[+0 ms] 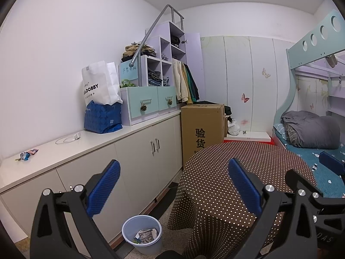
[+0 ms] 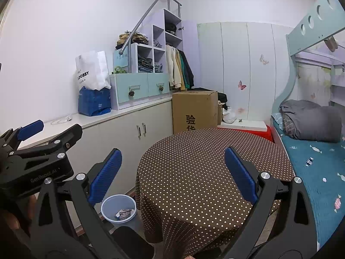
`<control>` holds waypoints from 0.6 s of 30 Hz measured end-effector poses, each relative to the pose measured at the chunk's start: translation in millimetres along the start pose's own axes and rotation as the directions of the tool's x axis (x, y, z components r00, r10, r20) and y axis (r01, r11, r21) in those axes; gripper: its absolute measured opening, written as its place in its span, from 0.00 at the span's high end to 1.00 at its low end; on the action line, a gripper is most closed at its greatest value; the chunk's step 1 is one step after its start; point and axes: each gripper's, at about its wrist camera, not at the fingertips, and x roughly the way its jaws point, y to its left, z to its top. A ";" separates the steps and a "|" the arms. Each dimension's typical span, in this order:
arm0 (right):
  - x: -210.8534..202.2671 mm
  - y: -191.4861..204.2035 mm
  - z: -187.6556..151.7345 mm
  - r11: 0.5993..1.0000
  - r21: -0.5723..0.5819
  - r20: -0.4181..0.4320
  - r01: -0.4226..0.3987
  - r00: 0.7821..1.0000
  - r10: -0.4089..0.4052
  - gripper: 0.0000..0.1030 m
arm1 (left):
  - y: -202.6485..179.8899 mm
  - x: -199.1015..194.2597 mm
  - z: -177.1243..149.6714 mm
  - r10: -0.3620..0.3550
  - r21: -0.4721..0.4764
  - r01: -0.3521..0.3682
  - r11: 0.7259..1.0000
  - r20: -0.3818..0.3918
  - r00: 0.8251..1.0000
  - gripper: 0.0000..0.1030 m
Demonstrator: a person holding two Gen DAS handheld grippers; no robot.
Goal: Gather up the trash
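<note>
A pale blue waste bin (image 1: 142, 235) stands on the floor between the cabinet and the round table, with crumpled paper (image 1: 146, 235) inside; the right wrist view shows the bin (image 2: 118, 208) too. A crumpled wrapper (image 1: 28, 153) lies on the cabinet top at far left. My left gripper (image 1: 174, 185) is open and empty, held above the bin and the table edge. My right gripper (image 2: 172, 172) is open and empty over the table (image 2: 204, 161). The left gripper's body (image 2: 38, 151) appears at the left of the right wrist view.
A long white cabinet (image 1: 129, 151) runs along the left wall, carrying a clear plastic scrap (image 1: 68, 138), a blue bag (image 1: 102, 116), a white shopping bag (image 1: 99, 84) and drawer units. A cardboard box (image 1: 201, 129) stands behind the table. A bunk bed (image 2: 312, 151) fills the right side.
</note>
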 end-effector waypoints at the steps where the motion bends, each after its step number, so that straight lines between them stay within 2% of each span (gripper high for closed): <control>1: 0.2 -0.1 0.3 1.000 0.000 -0.001 0.000 1.000 0.000 0.09 | -0.6 -0.1 0.4 0.000 0.001 0.000 1.000 0.000 1.000 0.04; 18: 2.5 2.6 1.8 1.000 0.002 -0.005 -0.005 1.000 0.005 0.09 | -0.8 -0.3 2.4 -0.001 0.007 0.001 1.000 0.002 1.000 0.04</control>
